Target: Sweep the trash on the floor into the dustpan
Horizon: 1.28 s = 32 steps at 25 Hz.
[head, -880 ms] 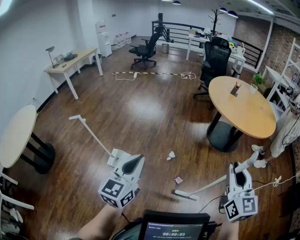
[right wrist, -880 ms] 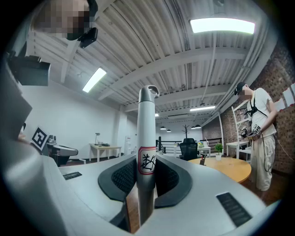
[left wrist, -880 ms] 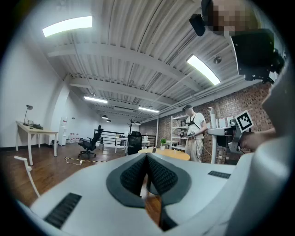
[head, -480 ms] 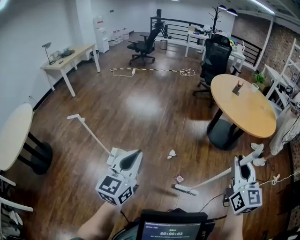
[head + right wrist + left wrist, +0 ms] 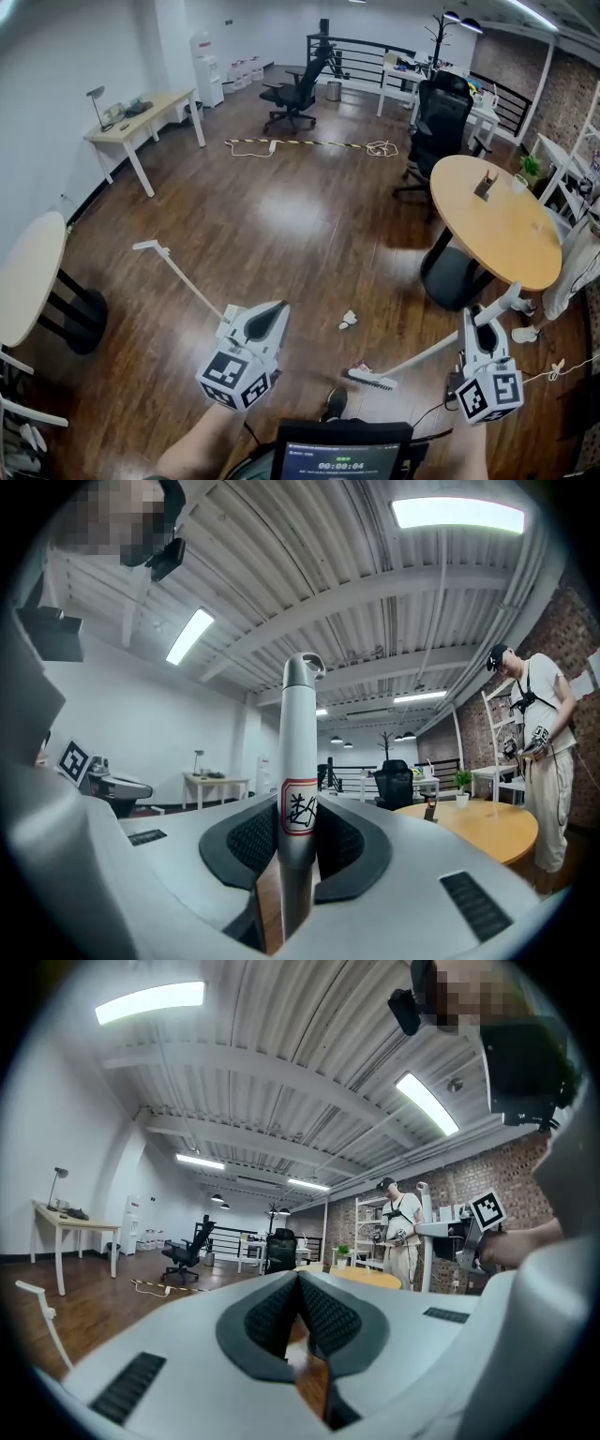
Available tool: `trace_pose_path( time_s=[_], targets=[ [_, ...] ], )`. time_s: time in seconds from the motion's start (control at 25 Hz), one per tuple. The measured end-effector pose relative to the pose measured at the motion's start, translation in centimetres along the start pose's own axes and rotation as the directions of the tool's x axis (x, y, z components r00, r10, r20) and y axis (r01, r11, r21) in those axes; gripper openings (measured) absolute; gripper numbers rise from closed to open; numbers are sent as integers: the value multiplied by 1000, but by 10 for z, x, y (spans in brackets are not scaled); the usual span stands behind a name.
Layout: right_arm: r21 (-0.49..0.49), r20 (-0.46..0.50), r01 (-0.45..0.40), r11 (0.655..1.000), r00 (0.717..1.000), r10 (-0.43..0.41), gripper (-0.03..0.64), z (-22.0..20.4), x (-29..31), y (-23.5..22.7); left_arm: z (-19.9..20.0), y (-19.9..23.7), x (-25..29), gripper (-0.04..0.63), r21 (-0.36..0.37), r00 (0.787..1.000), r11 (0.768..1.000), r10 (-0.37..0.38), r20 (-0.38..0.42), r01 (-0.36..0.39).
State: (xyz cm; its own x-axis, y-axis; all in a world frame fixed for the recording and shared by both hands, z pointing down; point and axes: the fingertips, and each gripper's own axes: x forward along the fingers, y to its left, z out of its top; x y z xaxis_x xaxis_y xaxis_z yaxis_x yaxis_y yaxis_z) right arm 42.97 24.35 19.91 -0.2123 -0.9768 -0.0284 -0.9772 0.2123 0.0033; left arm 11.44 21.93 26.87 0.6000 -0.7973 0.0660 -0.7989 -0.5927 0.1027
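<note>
— Right gripper view: what am I holding?
— My right gripper pinches the broom handle. My left gripper has its jaws pressed together, by the dustpan. A wrapper lies just beside the broom head, with crumpled paper near.

Bright ceiling tubes glare on the floor; fisheye edges bend

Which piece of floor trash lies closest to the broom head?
The reddish wrapper, right beside the broom head; the white crumpled paper lies farther off.
</note>
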Motion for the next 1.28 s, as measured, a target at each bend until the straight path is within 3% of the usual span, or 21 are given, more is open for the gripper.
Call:
trace_pose_path(
  time_s=[0.24,0.92,1.28],
  targets=[
    [12,-4,-40,999,999,40,103,-4,51,-21,7,18,57,3,7,999,1000,21,-29,-21],
    [23,-29,-118,993,992,119,103,-34,161,-120,12,6,225,3,62,997,998,0,-73,5],
    [9,-45,-47,999,998,47,103,-58,236,-152,-2,48,297,3,51,994,996,-64,-87,69]
  ],
)
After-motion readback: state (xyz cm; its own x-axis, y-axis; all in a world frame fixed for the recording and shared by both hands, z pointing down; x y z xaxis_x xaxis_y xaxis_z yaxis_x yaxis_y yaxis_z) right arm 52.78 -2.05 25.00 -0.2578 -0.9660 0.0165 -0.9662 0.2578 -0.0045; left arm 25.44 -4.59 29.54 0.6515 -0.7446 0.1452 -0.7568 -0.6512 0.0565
